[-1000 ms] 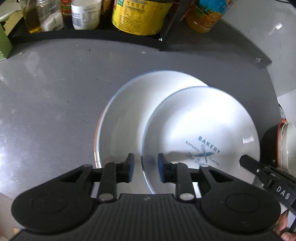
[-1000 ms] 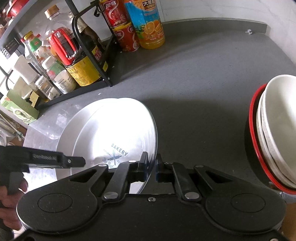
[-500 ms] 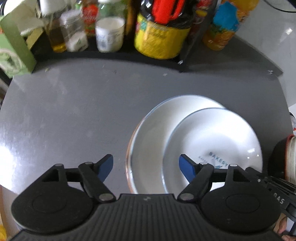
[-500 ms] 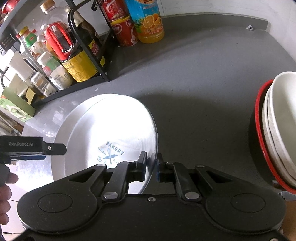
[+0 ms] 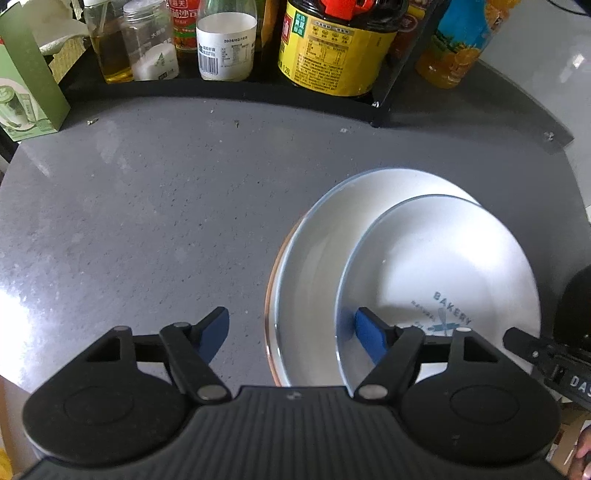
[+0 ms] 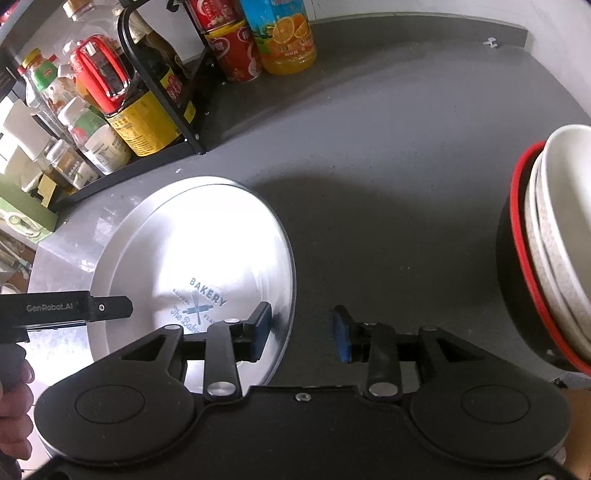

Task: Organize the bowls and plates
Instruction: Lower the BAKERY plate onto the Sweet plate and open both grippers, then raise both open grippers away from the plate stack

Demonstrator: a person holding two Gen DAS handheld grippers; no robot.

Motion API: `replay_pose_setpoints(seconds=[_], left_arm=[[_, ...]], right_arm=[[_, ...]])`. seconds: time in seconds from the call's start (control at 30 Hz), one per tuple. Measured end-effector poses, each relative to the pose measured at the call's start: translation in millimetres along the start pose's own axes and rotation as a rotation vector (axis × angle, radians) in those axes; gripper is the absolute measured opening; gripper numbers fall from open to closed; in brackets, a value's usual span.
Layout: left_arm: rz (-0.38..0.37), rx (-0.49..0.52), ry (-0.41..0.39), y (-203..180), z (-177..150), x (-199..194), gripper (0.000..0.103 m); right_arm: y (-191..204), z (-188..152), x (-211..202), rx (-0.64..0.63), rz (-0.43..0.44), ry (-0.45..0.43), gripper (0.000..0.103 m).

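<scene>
Your two white plates sit nested on the grey speckled countertop [image 5: 155, 206]: the smaller white plate printed "BAKERY" in blue [image 5: 454, 266] lies inside the larger white plate with a thin blue rim [image 5: 314, 266], set toward its right side.

Your left gripper [image 5: 291, 332] has its jaws spread wide and holds nothing; its right blue pad [image 5: 369, 336] hovers over the small plate's left rim, the other over bare counter. Your right gripper [image 6: 301, 332] is also parted and empty, straddling the plates' right edge, one pad over the plate, one over the counter.

To your right stands a stack of bowls [image 6: 554, 251]: one black bowl with a red rim [image 6: 517, 280] outermost and at least two pale bowls inside; the exact count is cut off at the frame edge.

Behind the plates, a black wire rack [image 6: 162, 92] crowds the back with bottles and jars, among them a dark sauce jug with a yellow label [image 5: 332, 48]. An orange-juice bottle [image 6: 284, 33] and two stacked red cans [image 6: 231, 44] stand beside it, and a green carton [image 5: 26, 88] at far left.
</scene>
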State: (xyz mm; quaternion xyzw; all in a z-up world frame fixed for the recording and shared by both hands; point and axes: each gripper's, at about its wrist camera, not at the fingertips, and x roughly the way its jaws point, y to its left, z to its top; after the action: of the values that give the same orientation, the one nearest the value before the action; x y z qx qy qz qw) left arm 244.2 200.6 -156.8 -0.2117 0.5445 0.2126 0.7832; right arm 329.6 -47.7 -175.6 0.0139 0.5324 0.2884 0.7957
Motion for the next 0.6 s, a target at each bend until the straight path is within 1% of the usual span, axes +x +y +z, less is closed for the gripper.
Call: replay_pose_setpoints(seconds=[0.07,0.17,0.23,0.33,0.43,0.47,0.6], left_arm=[[-0.004,0.0,-0.01,1,0,-1,0.07],[-0.024,-0.035,-0.024,10,1,-4,0.061],[-0.044,-0.059,-0.02,17,4,-6,0.053],[-0.055,-0.085,-0.007,21,5,-7,0.051],[-0.057,-0.085,-0.002,22,5,-8,0.051],[-0.057,-0.087,0.001,23,5,-9,0.051],[-0.056,-0.076,0.01,24,7,-15,0.051]], right_arm=[[1,0,4,0.008,0.004,0.011,0.035],[4,-1,7,0.007,0.007,0.018,0.036],[8,-1,8,-0.003,0.001,0.017,0.036],[12,-1,8,-0.01,-0.01,0.013,0.037],[12,-1,3,-0.006,-0.022,0.002,0.037],[11,-1,1,-0.003,-0.025,0.0,0.04],[10,1,-8,0.016,-0.044,-0.008,0.041]])
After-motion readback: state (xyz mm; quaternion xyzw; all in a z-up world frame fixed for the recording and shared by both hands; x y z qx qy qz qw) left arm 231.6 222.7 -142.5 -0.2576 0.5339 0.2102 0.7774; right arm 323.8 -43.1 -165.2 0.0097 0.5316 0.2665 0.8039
